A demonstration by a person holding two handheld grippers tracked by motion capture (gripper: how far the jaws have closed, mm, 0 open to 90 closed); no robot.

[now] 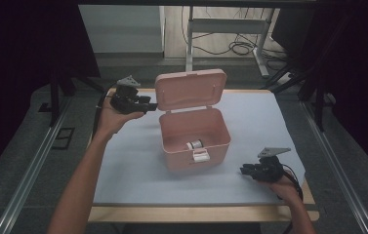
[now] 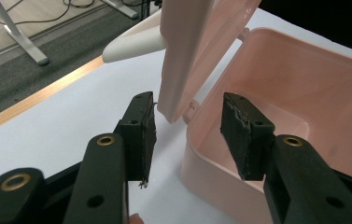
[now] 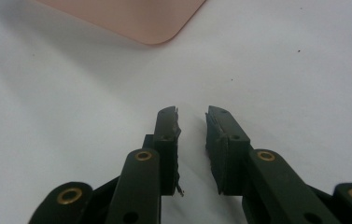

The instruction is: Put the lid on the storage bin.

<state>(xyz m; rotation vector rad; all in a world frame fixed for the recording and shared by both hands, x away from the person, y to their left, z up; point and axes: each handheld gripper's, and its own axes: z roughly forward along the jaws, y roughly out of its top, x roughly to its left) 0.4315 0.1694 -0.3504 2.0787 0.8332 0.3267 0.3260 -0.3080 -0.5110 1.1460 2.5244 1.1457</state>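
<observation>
Here the pink plastic storage box (image 1: 194,139) stands near the middle of the worktop (image 1: 123,161), which is covered by a pale sheet, with its hinged lid (image 1: 190,89) swung up and standing nearly upright behind the opening. Inside, near the front wall, lies a small white and metallic cylinder (image 1: 195,144), too small to identify, and a white latch (image 1: 200,156) hangs on the front.

The left tongs (image 1: 148,105) hover just beside the lid's left edge, jaws spread with nothing pinched; in the left gripper view the lid's edge (image 2: 183,56) rises just beyond the gap between them. The right tongs (image 1: 246,170) rest low on the sheet, well off the box's front right corner, jaws a little apart and holding nothing.

The box looks light, stiff and smooth-walled, so it would likely slide on the sheet if pushed. The lid is thin and pivots freely on its hinge; its free top edge or a side edge seems the best place to grip, pinched gently across the thickness. The right tongs could steady the base at the front rim.
</observation>
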